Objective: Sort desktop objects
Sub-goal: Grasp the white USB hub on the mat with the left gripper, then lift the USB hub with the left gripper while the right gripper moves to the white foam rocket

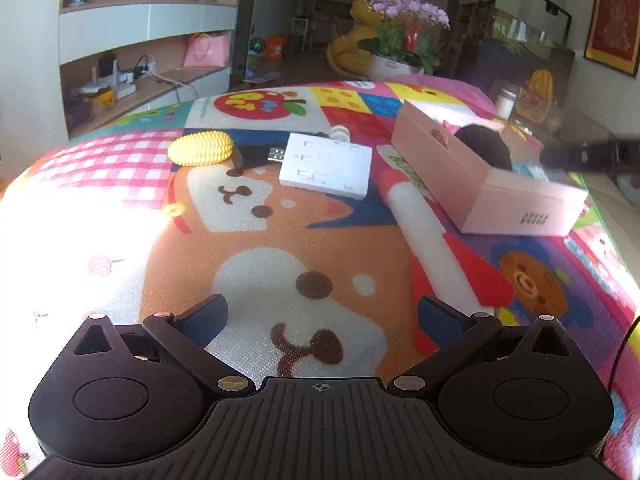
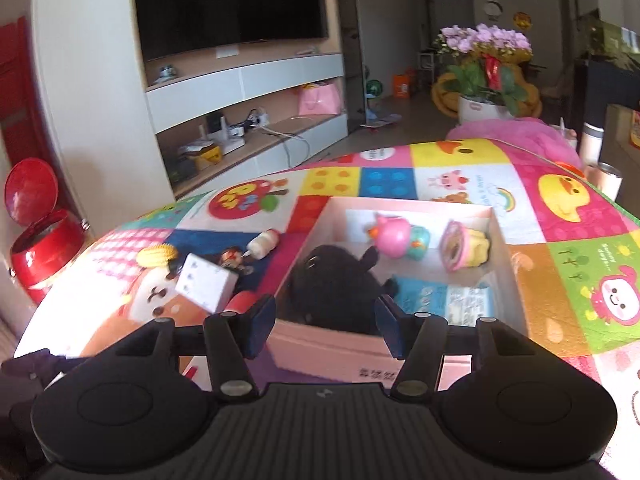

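Left gripper (image 1: pixel 322 316): jaws wide, empty, low over the printed mat (image 1: pixel 280 240). Right gripper (image 2: pixel 326 328): jaws wide, empty, poised at the near wall of the pink cardboard box (image 2: pixel 320 352), above the black plush toy (image 2: pixel 336 292) inside. Risk: a low pass may snag the thin wall and drag the box. Unsorted on the mat: ribbed yellow corn (image 1: pixel 201 147), flat white rigid box (image 1: pixel 326 166).

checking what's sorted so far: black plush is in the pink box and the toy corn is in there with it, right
Not quite. The black plush is in the pink box, but the toy corn lies on the patterned mat outside it, as the left wrist view shows.
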Available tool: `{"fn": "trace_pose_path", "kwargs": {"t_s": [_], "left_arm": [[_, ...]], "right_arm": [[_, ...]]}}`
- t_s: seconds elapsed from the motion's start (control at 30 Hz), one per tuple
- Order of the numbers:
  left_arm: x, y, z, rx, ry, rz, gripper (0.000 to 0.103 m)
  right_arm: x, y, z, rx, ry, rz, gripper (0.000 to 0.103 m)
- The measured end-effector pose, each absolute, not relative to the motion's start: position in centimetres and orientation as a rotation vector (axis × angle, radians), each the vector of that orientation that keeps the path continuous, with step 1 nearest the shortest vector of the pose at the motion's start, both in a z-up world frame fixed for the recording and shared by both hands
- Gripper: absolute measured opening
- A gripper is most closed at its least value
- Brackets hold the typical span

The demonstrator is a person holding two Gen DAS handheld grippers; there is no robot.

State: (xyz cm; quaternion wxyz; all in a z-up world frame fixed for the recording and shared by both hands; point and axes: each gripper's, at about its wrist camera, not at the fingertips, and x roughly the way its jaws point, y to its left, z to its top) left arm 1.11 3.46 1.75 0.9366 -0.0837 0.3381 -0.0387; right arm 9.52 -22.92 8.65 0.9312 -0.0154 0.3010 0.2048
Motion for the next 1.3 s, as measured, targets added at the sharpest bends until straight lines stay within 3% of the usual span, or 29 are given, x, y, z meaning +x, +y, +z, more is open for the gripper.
{"fn": "trace_pose_path", "kwargs": {"t_s": [0.13, 0.23, 0.43, 0.63, 0.67, 0.7, 0.73, 0.83, 0.9, 1.03, 1.07, 1.17, 1.2, 1.3], "left_arm": [[3.2, 3.1, 4.3, -0.145, 0.623, -0.096, 0.103], [6.3, 1.7, 5.1, -0.059, 0.594, -0.059, 0.103], [13.4, 0.3, 4.0, -0.027, 0.653, -0.071, 0.103], [15.4, -0.2, 2.8, 0.009, 0.663, -0.075, 0.103], [15.2, 0.0, 2.8, 0.013, 0.659, -0.071, 0.098], [15.0, 0.0, 2.9, 0.021, 0.655, -0.067, 0.08], [14.7, 0.1, 2.9, 0.033, 0.657, -0.066, 0.079], [13.4, 0.5, 3.2, 0.059, 0.657, -0.097, 0.051], [11.8, 0.9, 3.4, 0.068, 0.661, -0.115, 0.045], [8.2, 1.9, 3.5, 0.071, 0.671, -0.156, 0.046], [7.6, 2.1, 3.4, 0.069, 0.673, -0.162, 0.051], [7.4, 2.5, 3.4, 0.039, 0.673, -0.155, 0.092], [7.7, 2.6, 3.5, 0.019, 0.664, -0.137, 0.097], [10.0, 2.3, 3.6, -0.062, 0.67, -0.077, 0.097]], "right_arm": [[6.2, -21.1, 6.5, -0.073, 0.593, 0.448, 0.068], [4.4, -20.8, 4.7, -0.056, 0.605, 0.437, 0.071], [1.3, -21.2, 3.6, -0.061, 0.573, 0.411, 0.088], [0.5, -23.0, 3.5, -0.027, 0.578, 0.387, 0.097], [0.5, -23.2, 3.3, -0.02, 0.584, 0.383, 0.097], [0.5, -23.4, 3.2, -0.014, 0.588, 0.38, 0.097], [0.5, -23.5, 3.2, -0.008, 0.592, 0.377, 0.097], [0.7, -23.4, 3.0, 0.005, 0.599, 0.378, 0.097], [0.8, -23.2, 3.0, 0.007, 0.6, 0.382, 0.098], [0.9, -22.6, 2.8, -0.004, 0.602, 0.392, 0.099], [1.0, -22.4, 2.7, -0.006, 0.605, 0.396, 0.1], [1.3, -21.8, 2.4, -0.011, 0.617, 0.404, 0.101], [1.5, -21.5, 2.3, -0.009, 0.625, 0.405, 0.101], [1.8, -20.6, 2.0, -0.007, 0.643, 0.398, 0.101]]}}
